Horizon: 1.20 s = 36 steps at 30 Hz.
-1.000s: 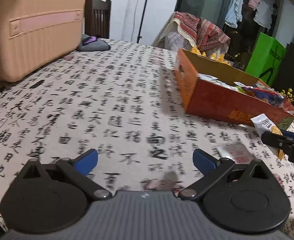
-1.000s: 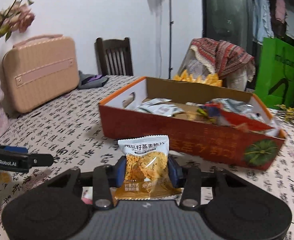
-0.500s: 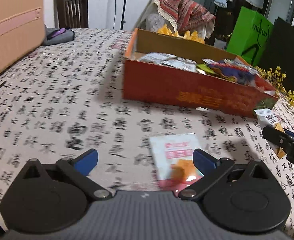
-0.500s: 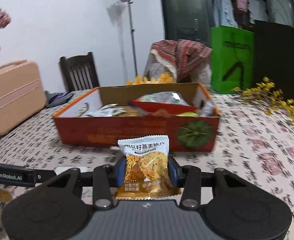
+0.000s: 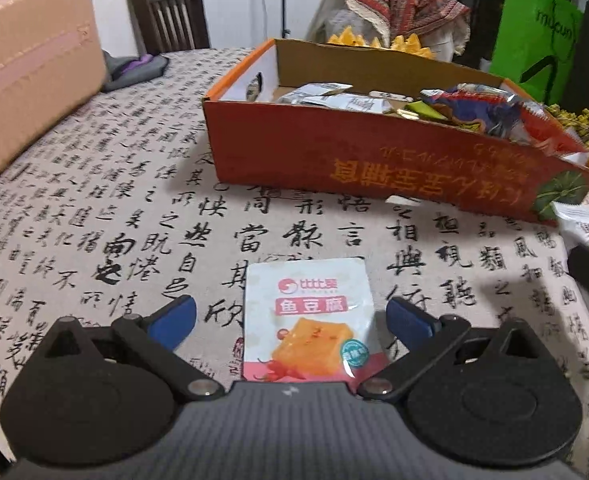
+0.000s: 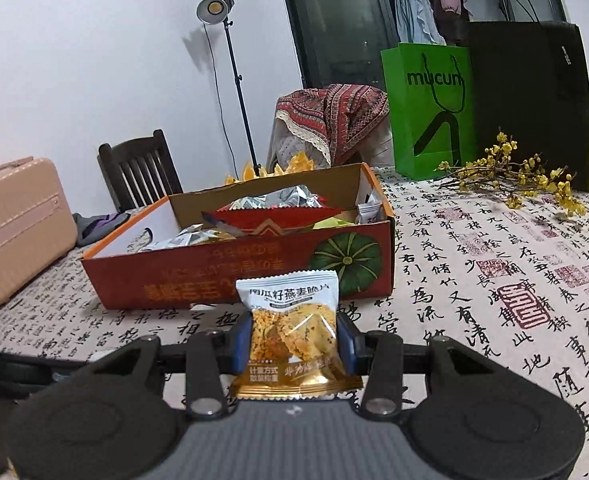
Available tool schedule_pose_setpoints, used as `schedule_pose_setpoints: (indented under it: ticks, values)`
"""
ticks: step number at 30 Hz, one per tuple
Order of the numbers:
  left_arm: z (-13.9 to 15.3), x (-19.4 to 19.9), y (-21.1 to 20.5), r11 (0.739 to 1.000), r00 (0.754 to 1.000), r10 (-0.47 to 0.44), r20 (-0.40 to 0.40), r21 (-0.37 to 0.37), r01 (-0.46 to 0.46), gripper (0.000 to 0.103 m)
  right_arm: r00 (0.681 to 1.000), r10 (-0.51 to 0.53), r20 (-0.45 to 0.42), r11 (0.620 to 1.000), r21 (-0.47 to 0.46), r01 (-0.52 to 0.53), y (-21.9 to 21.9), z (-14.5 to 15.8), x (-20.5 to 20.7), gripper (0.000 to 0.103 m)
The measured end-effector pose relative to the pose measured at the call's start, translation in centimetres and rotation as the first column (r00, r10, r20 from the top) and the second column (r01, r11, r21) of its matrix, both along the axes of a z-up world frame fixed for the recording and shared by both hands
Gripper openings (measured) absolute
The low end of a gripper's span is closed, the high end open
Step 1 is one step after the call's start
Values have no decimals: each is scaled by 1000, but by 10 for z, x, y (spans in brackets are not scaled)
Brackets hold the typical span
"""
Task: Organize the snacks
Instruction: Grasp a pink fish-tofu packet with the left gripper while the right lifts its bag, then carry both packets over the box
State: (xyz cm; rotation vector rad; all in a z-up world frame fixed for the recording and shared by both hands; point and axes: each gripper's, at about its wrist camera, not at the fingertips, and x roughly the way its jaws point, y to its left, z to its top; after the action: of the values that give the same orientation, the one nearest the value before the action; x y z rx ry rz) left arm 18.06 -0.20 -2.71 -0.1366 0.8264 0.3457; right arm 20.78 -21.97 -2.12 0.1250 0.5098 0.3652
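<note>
- Between the blue pads of my left hand-held gripper (image 5: 290, 320), at 6 o'clock in the left wrist view, the white fish tofu pouch (image 5: 308, 318) lies flat on the desk (image 5: 106, 216). The jaws stand wide apart and neither pad touches it, so this hand-held gripper is released.
- To my eye this pouch is light, thin and soft, with a glossy film that can slip. I think the best hold is across its two long side edges, near the middle, where the filling gives some body. Because it lies flat, the pads must come low to the cloth, or they close over nothing.
- My right hand-held gripper (image 6: 292, 344) is clenched on the oat crisp packet (image 6: 290, 328), which stands upright between the pads, held at its lower half.
- That packet looks puffy and light, and the crisps inside are probably fragile, so I judge a gentle squeeze is enough.
- At 12 o'clock from both hand-held grippers stands the orange snack box (image 6: 254, 276), open at the top and already holding several packets. It is near, but apart from both snacks.
</note>
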Motion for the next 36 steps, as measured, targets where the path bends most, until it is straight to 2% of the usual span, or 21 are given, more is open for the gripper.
schedule_pose_setpoints:
  ticks: [5,7,9,11,27,36]
  values:
    - [0,-4,-2,1000,1000,19,10,-1,-19,100,1000,12,5,1000,19,-13,0,-1,-3,43]
    - [2,-6,-4,1000,1000,8,20,0,-8,92,1000,13,9,1000,24,-13,0,0,-5,43]
    - [5,-10,-9,1000,999,-12,33,5,12,75,1000,13,9,999,30,-13,-1,0,-5,43]
    - [6,-12,-14,999,998,-42,49,13,41,69,1000,10,9,999,33,-11,-2,0,-6,43]
    - [7,-21,-7,997,993,-73,90,-4,73,67,1000,2,10,1000,21,-2,0,-2,-6,43]
    - [26,-31,-4,996,984,-85,158,21,82,67,999,13,43,1000,18,-14,2,2,-11,43]
